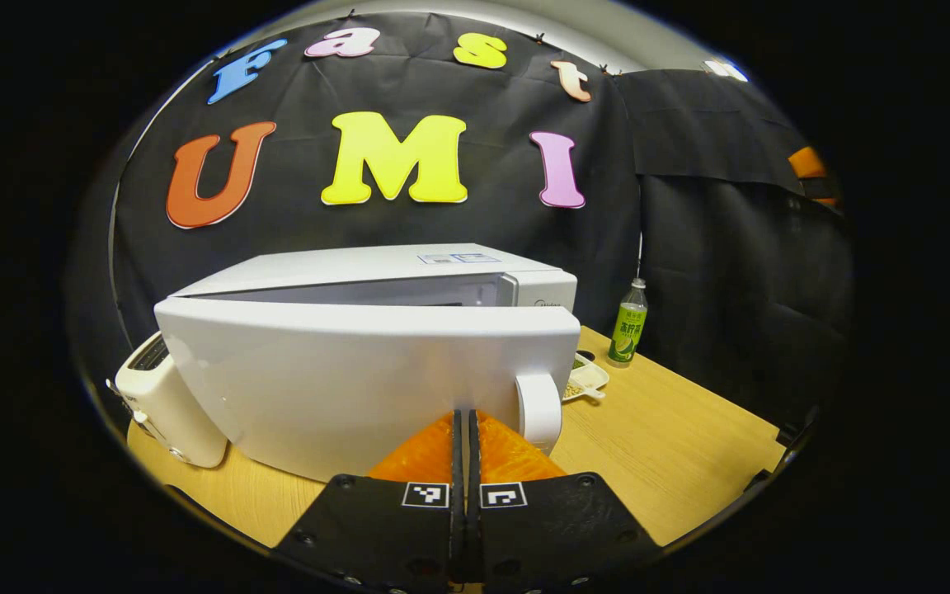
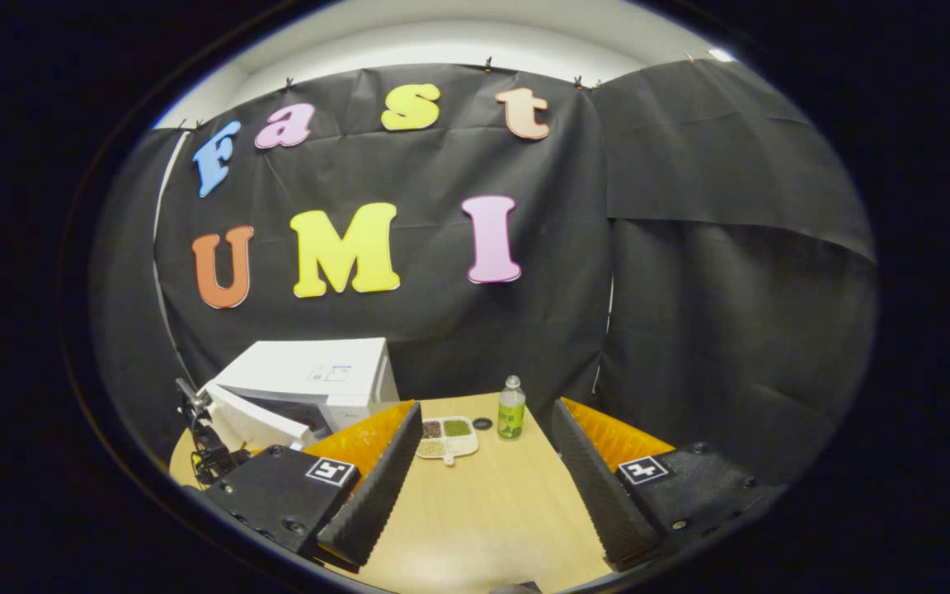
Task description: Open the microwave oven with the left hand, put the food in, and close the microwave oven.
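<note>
— Tongs first: how do they stand?

— Left tongs [image 1: 467, 425] have the two fingers pressed together, with no gap between them and nothing held. The tips are right at the lower edge of the microwave door [image 1: 368, 379]; if they touch it, I cannot tell. Right tongs [image 2: 483, 462] are wide open and hold nothing, and bare table [image 2: 491, 511] shows between the fingers.

— And the microwave?

— The microwave [image 1: 376, 268] stands straight in front of the left tongs. Its door is swung partly open, and a dark gap shows between the door's top edge and the body. The door handle [image 1: 539, 408] is just to the right of the left fingertips. From the right tongs the microwave [image 2: 310, 375] is ahead and to the left.

— Where is the food?

— The food tray [image 2: 446, 437] lies on the table ahead of the right tongs, between the lines of the two fingers, apart from them. It has small portions in compartments. From the left tongs, the tray [image 1: 586, 379] peeps out on the right, behind the door.

— Anything else?

— A green bottle [image 2: 511, 417] stands upright just right of the tray, with a small dark lid [image 2: 482, 423] between them. A toaster [image 1: 166, 404] stands left of the microwave, beside the door's hinge side.
</note>
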Action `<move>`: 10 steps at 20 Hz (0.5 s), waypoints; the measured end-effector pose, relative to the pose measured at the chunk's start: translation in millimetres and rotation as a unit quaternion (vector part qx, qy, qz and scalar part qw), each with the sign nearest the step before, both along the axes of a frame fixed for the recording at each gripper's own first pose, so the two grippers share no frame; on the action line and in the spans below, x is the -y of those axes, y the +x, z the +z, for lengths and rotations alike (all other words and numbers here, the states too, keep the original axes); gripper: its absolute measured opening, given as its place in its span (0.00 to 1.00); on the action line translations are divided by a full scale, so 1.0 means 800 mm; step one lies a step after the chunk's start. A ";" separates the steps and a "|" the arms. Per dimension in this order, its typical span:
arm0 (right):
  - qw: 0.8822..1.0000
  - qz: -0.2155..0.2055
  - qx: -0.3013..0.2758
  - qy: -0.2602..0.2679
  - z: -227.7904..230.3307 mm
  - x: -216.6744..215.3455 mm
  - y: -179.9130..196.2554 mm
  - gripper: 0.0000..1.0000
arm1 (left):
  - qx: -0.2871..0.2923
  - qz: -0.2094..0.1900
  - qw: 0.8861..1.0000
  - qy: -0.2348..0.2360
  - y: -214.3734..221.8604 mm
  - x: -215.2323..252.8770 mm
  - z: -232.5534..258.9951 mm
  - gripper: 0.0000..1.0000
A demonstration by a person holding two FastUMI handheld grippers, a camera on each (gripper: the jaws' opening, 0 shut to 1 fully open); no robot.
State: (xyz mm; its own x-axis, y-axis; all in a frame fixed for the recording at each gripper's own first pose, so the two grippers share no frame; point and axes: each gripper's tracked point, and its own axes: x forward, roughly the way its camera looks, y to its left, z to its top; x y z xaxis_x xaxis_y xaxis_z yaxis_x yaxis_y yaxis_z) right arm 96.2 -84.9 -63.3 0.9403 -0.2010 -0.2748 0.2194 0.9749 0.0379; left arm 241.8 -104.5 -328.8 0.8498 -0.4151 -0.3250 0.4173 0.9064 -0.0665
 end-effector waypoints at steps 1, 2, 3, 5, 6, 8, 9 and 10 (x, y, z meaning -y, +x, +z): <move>1.000 -0.002 -0.001 -0.003 -0.002 0.003 -0.001 1.00 | 0.000 0.001 1.000 0.002 0.007 0.005 -0.001 0.00; 1.000 -0.003 -0.003 -0.006 -0.003 0.007 -0.003 1.00 | 0.002 0.003 1.000 0.008 0.015 0.008 0.000 0.00; 1.000 -0.004 -0.006 -0.008 -0.005 0.010 -0.004 1.00 | 0.002 0.004 1.000 0.011 0.023 0.013 -0.003 0.00; 1.000 -0.006 -0.008 -0.010 -0.006 0.016 -0.003 1.00 | 0.000 0.008 1.000 0.013 0.041 0.021 -0.006 0.00; 1.000 -0.006 -0.010 -0.011 -0.007 0.018 -0.002 0.92 | -0.003 0.012 1.000 0.012 0.049 0.025 -0.009 0.00; 1.000 -0.004 -0.015 -0.013 -0.011 0.022 0.002 1.00 | -0.007 0.015 1.000 0.010 0.064 0.033 -0.011 0.00; 1.000 -0.004 -0.019 -0.013 -0.014 0.024 0.003 1.00 | -0.008 0.017 1.000 0.014 0.069 0.037 -0.014 0.00; 1.000 -0.005 -0.020 -0.013 -0.016 0.027 0.004 0.92 | -0.009 0.019 1.000 0.019 0.077 0.038 -0.015 0.00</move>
